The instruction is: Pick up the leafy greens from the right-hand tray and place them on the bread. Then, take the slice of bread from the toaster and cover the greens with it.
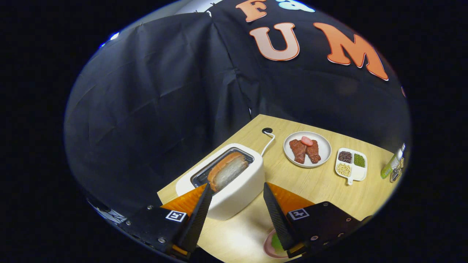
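A white toaster stands on the wooden table, just ahead of my fingers. A slice of bread sticks up out of its slot, tilted toward the left finger. My gripper is open, with the near end of the toaster between the two fingertips; neither finger touches the bread. Under the right finger the rim of a pink plate shows, with a bit of leafy greens on it; whatever lies beneath the greens is hidden.
Beyond the toaster a white plate holds two pieces of meat and a small red piece. To its right sits a white divided dish of beans, then a green bottle. The toaster's white cord runs to the back edge.
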`<state>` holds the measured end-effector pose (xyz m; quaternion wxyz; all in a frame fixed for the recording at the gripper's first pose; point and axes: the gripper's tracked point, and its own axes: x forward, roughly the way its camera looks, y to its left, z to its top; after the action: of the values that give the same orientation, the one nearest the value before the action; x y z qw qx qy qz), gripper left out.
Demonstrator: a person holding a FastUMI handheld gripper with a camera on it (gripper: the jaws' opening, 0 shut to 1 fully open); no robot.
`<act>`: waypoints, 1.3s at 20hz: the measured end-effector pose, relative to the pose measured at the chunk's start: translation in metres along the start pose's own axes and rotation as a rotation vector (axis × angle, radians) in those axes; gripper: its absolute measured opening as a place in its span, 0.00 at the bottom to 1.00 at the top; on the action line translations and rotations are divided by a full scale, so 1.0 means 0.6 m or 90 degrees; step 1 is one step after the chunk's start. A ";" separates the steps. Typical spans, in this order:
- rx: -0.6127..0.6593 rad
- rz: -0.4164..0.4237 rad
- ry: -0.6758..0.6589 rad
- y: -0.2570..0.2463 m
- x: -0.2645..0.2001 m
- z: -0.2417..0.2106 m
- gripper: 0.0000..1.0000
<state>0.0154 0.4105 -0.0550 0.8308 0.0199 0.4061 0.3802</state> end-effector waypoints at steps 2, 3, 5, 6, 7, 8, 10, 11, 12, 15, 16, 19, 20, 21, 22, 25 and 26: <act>0.007 0.003 0.011 0.013 0.016 0.018 0.86; 0.010 0.003 0.016 0.020 0.026 0.027 0.87; 0.019 0.007 0.034 0.030 0.047 0.036 0.87; 0.024 0.005 0.045 0.033 0.058 0.040 0.87; 0.029 0.002 0.055 0.037 0.066 0.042 0.87; 0.034 -0.003 0.066 0.040 0.073 0.041 0.87; 0.050 -0.013 0.093 0.041 0.090 0.036 0.87; 0.061 -0.020 0.108 0.042 0.096 0.033 0.87; 0.072 -0.027 0.125 0.043 0.099 0.025 0.87; 0.094 -0.044 0.156 0.043 0.109 0.021 0.87; 0.098 -0.052 0.162 0.043 0.115 0.018 0.85; 0.103 -0.084 0.181 0.034 0.135 0.013 0.76; 0.104 -0.092 0.192 0.032 0.138 0.011 0.73; 0.107 -0.097 0.201 0.033 0.139 0.006 0.69; 0.109 -0.100 0.215 0.032 0.142 0.000 0.67; 0.104 -0.109 0.230 0.028 0.147 -0.011 0.51; 0.102 -0.117 0.227 0.022 0.146 -0.013 0.46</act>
<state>0.0354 0.4744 -0.1133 0.7730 -0.0189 0.5753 0.2668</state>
